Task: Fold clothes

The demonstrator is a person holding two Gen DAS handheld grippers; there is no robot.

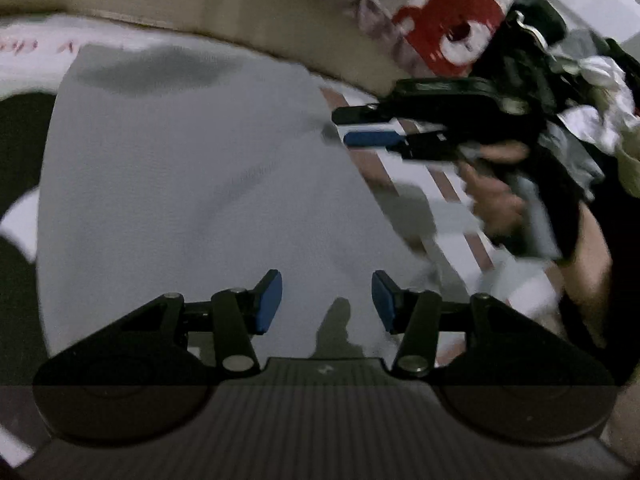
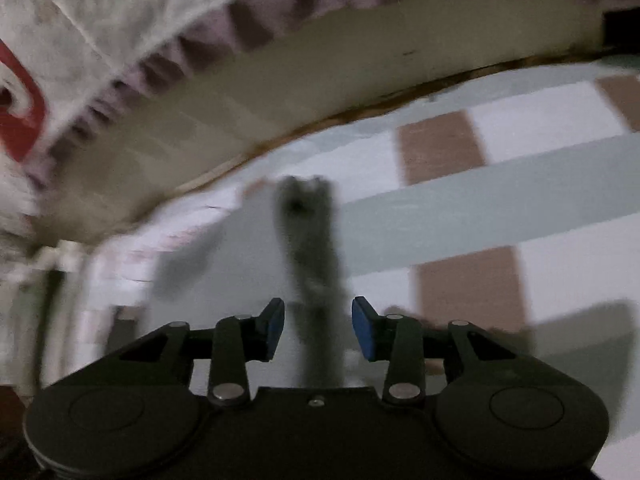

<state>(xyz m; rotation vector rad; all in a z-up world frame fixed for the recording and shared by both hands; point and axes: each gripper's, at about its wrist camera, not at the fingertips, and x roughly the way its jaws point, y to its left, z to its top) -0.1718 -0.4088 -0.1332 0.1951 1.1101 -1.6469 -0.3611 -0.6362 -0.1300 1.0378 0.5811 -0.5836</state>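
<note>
A pale grey garment lies spread flat on the bed and fills most of the left wrist view. My left gripper hovers over its near part, open, with nothing between its blue pads. My right gripper reaches in from the right at the garment's far right edge, with a person's hand behind it. In the right wrist view a blurred grey strip of cloth runs up the gap of the right gripper. The pads stand apart on either side and do not press it.
The bed has a checked sheet in brown, white and pale green. A beige panel borders its far side. A white fleecy blanket with a red bear patch lies beyond it. A pile of dark and white clothes sits at the right.
</note>
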